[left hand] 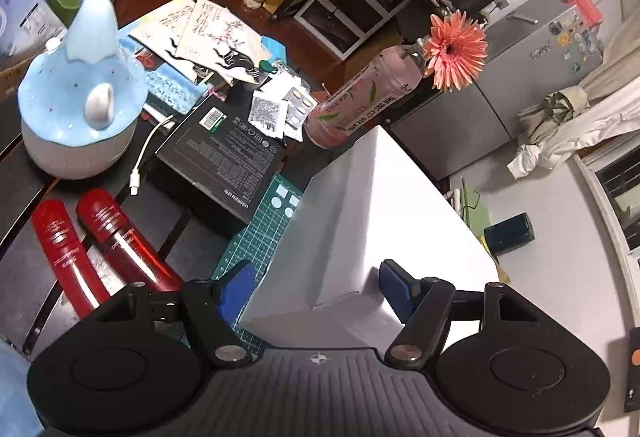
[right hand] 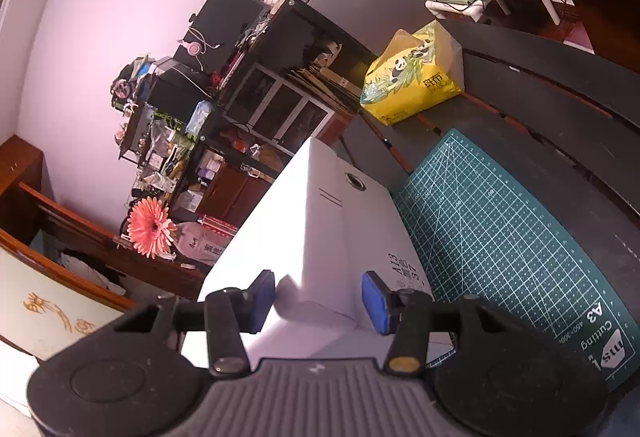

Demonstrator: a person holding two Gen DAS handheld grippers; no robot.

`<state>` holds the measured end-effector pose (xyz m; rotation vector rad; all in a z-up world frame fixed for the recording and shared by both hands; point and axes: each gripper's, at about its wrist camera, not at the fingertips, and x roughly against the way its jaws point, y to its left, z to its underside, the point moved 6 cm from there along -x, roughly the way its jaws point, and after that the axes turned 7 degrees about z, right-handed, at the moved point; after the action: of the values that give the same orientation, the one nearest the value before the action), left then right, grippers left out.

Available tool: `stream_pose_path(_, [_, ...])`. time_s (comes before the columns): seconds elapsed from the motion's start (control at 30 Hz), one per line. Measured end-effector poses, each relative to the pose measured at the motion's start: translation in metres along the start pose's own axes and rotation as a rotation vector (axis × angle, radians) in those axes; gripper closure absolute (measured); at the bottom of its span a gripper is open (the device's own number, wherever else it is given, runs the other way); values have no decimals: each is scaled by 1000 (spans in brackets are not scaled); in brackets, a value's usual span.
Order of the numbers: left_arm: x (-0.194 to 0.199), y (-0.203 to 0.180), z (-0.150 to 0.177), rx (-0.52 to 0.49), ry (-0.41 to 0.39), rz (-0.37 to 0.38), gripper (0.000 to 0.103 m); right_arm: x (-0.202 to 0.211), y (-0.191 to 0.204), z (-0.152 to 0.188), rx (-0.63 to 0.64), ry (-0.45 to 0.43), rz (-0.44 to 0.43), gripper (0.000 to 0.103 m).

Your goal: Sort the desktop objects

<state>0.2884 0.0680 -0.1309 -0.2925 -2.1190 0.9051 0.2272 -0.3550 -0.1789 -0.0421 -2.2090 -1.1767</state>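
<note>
A white cardboard box lies tilted on the green cutting mat, on a dark desk. My left gripper is at its near end, jaws apart, with one blue pad beside the box's left edge and the other over its top face; I see no pad pressing. In the right wrist view the same white box shows a round hole and printed size marks. My right gripper straddles its near corner ridge with the pads apart and a finger's shadow on the cardboard. The mat spreads to the right.
Left of the box lie two red tubes, a blue and white humidifier, a white cable and a black carton. Behind it is a pink bottle holding a flower. A yellow tissue pack sits beyond the mat.
</note>
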Motion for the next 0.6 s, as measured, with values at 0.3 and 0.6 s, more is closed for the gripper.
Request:
stream_pose_path(0.3, [-6,-6,1,-40,2,5,37,-5,7,3,25,15,-2,53])
stream_pose_path(0.6, [-9,-17,6,-33,13,81,59,0,12,4,63,-7,-3,54])
